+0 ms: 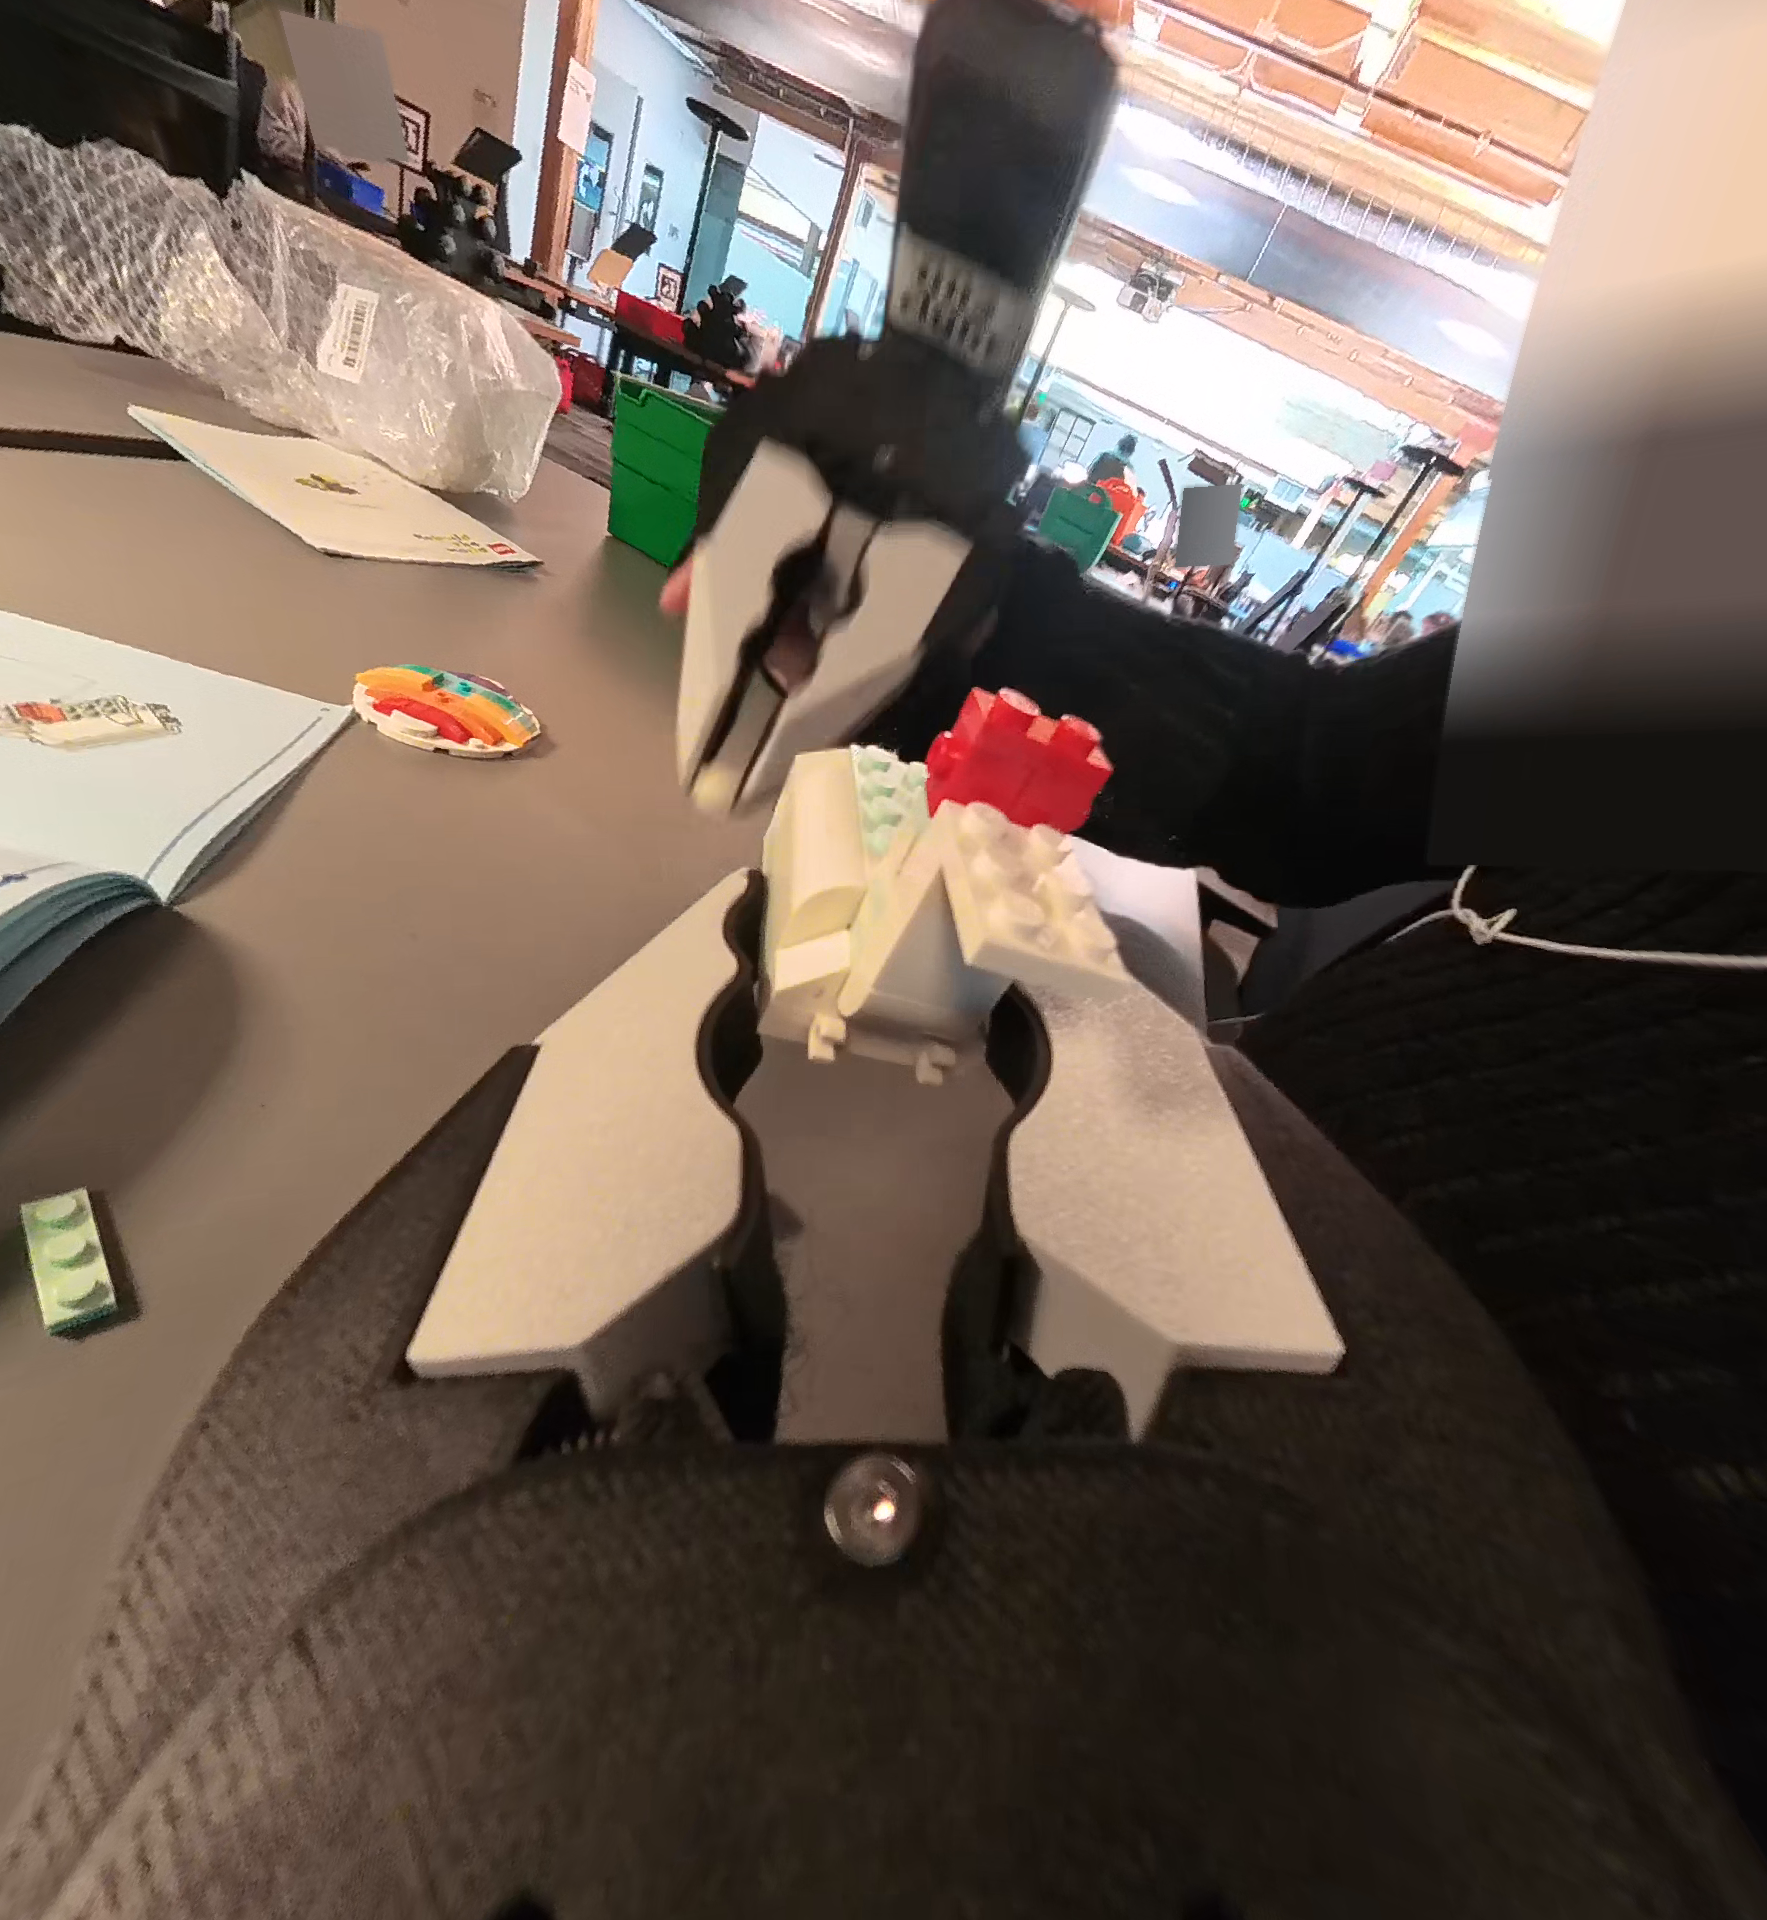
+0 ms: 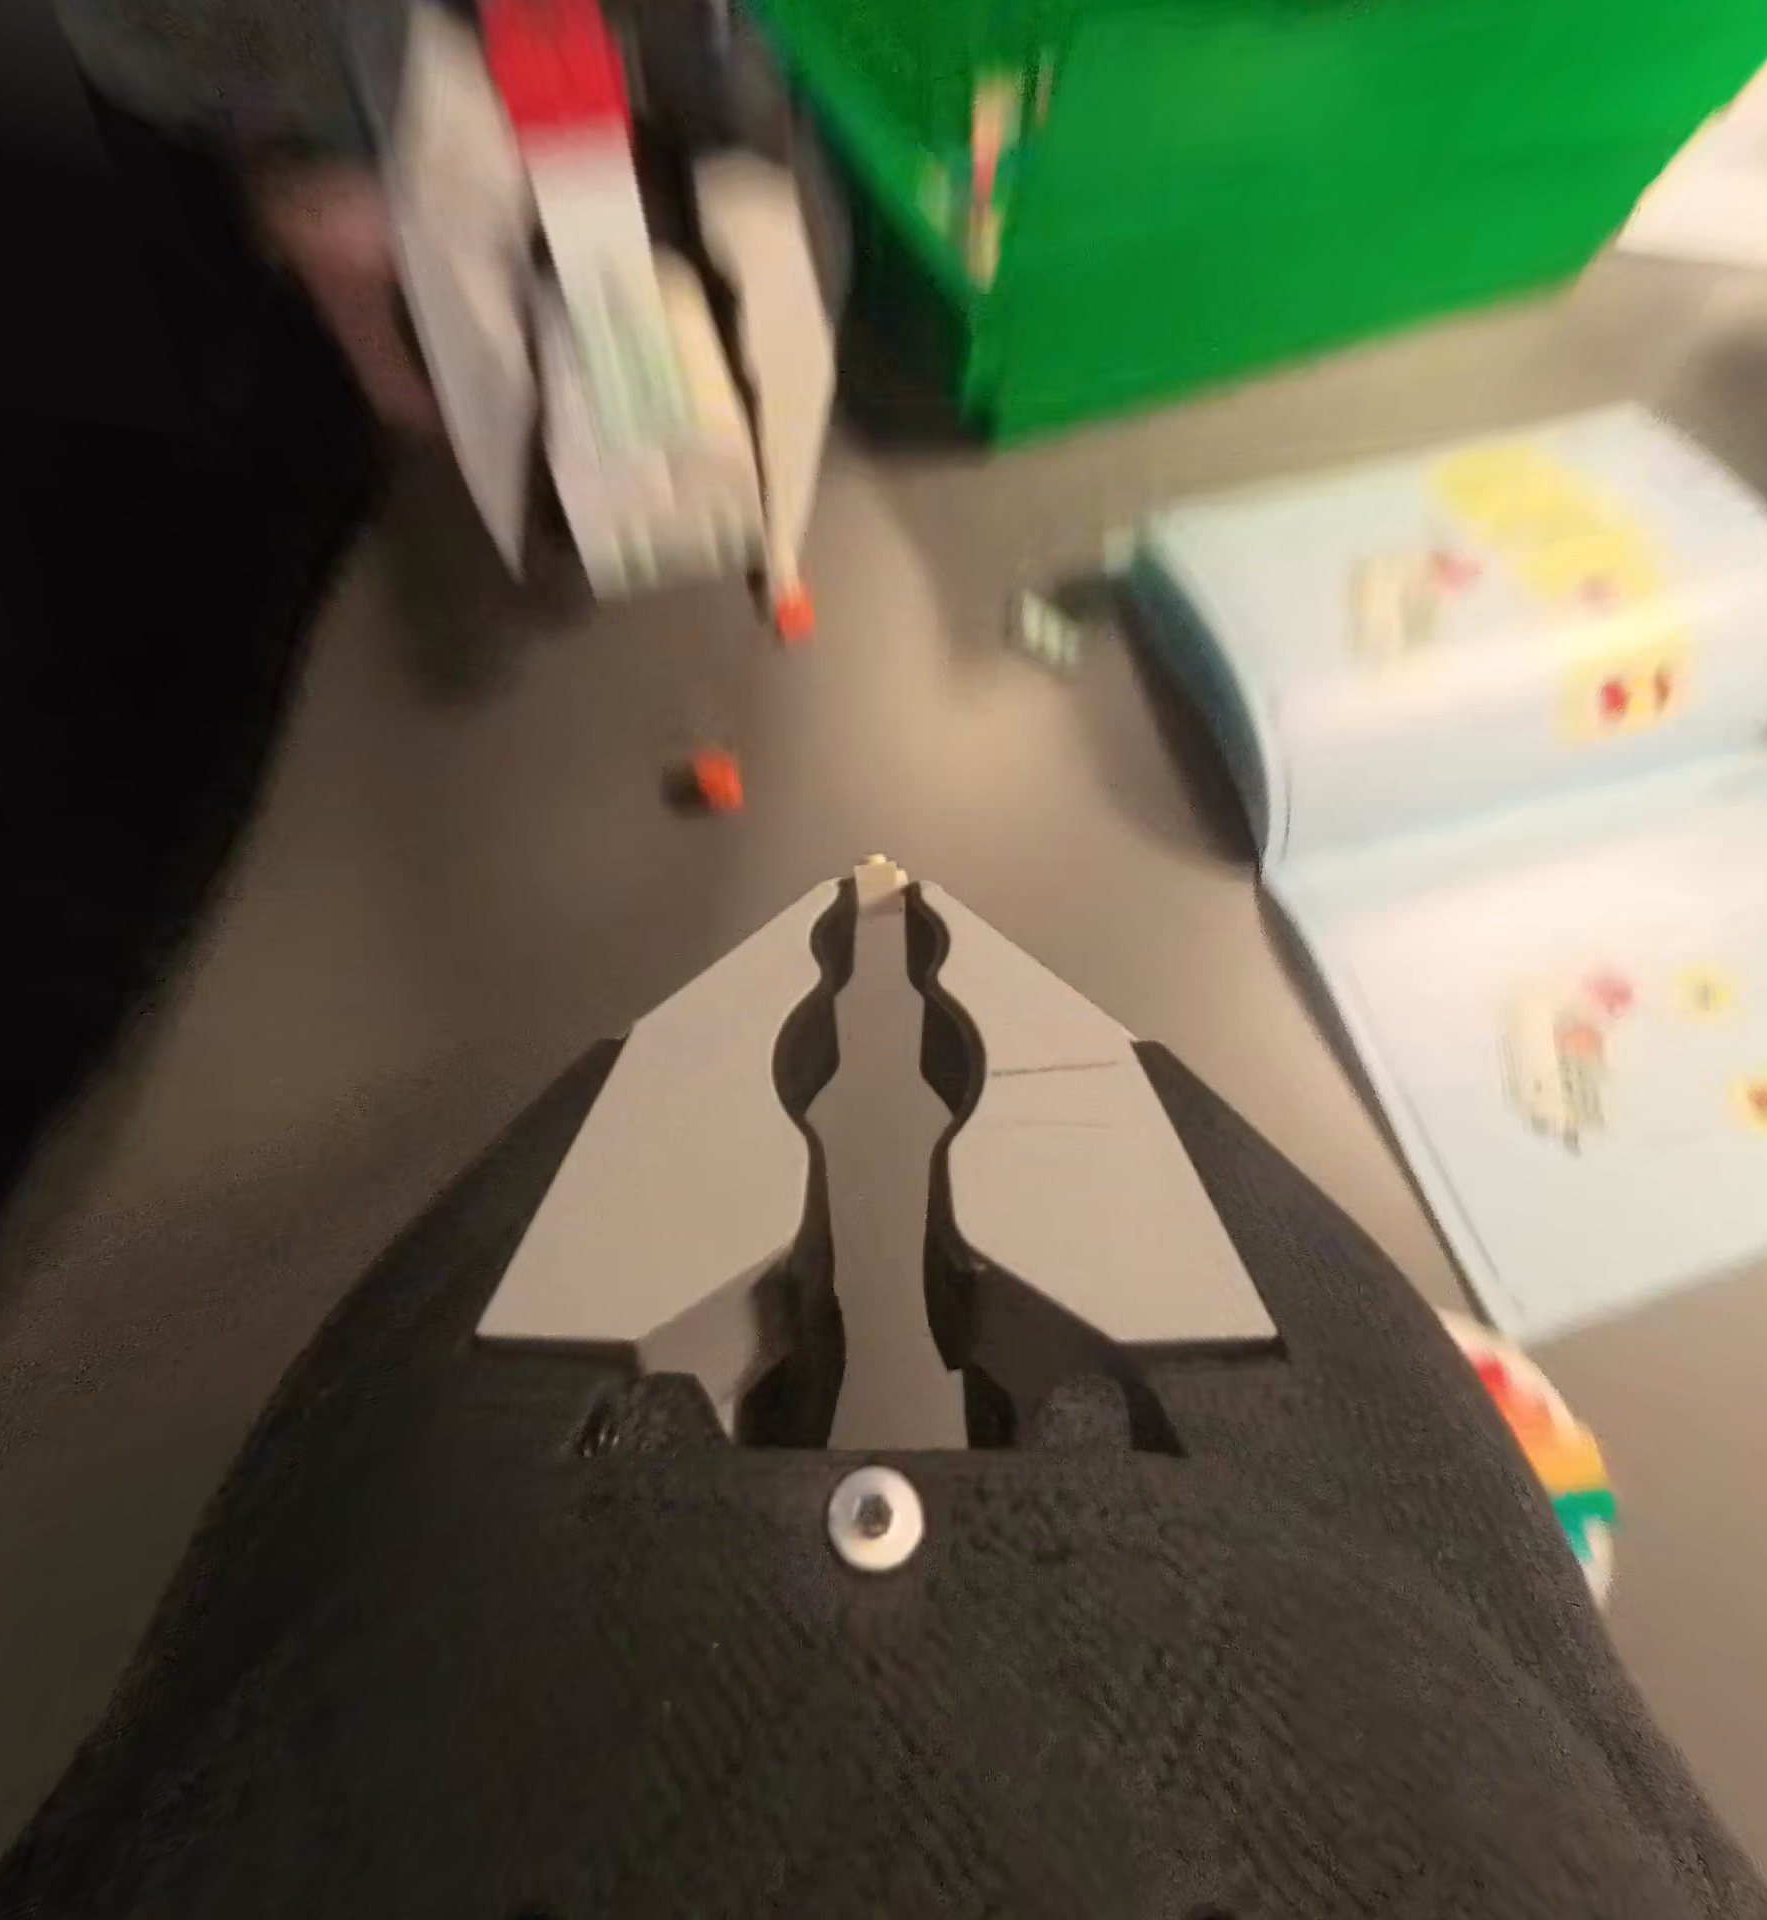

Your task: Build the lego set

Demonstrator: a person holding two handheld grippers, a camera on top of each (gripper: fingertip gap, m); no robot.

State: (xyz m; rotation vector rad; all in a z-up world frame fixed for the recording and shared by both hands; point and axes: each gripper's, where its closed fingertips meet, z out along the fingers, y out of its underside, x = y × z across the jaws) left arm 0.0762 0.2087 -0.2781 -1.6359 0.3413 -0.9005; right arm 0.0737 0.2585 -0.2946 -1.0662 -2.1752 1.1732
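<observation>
Left wrist view is showing my left gripper (image 1: 874, 961) clamping the half-built white-and-red lego model (image 1: 920, 883) above the table (image 1: 391, 935), while my right gripper (image 2: 881, 894) is pinching a tiny cream piece (image 2: 879, 886), loose bricks remaining.

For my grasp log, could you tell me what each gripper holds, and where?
Left gripper clamps the white-and-red lego build by its lower sides. Right gripper pinches a tiny pale piece at its fingertips.
</observation>
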